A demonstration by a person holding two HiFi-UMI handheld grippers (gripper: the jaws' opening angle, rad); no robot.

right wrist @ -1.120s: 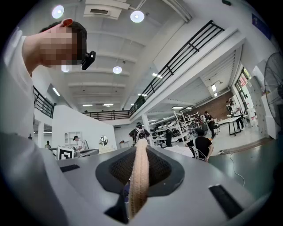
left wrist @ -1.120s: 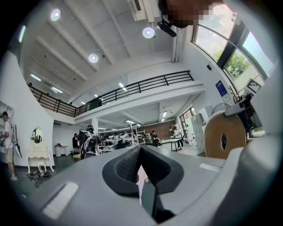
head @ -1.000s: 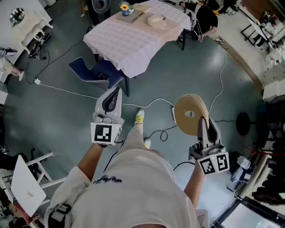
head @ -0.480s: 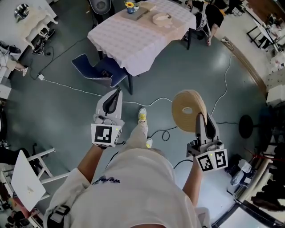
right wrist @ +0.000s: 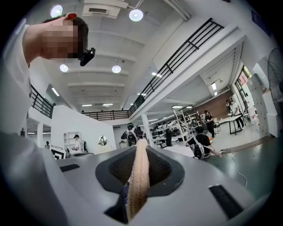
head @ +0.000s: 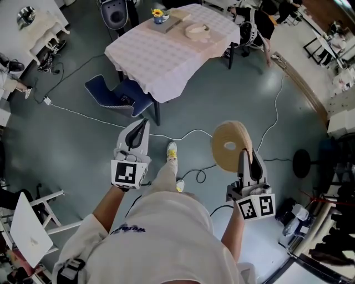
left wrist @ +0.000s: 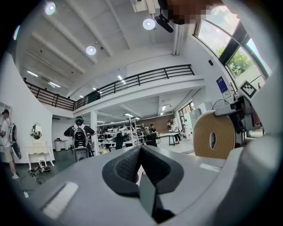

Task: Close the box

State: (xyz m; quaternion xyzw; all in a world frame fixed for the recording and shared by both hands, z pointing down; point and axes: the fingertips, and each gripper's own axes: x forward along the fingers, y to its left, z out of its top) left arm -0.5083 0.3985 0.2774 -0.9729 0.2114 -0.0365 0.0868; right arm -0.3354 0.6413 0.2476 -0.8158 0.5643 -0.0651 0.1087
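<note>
Right gripper (head: pixel 244 154): fingers pinch the rim of the lid (head: pixel 229 145), which runs edge-on between the pads in the right gripper view (right wrist: pixel 139 174).
Lid: tan woven disc with a hole in the middle, standing on edge ahead of the jaws, over the floor (head: pixel 66 144) and well apart from the table (head: pixel 166 58).
Left gripper (head: pixel 143 123): fingers pressed together with nothing between them (left wrist: pixel 140 154); held over the floor, level with the right gripper and apart from it.
Box (head: pixel 197 30): round and tan, on a board (head: pixel 178 23) near the table's far right corner; too small to tell whether it is open.
Table: under a pale checked cloth, ahead of the person.
Flower pot (head: pixel 158 13): at the table's far edge, just beside the board's left end.
Chair (head: pixel 119 94): blue, at the table's near left corner, partly under the cloth.
Cable (head: pixel 83 113): white, across the floor between the person and the table.
</note>
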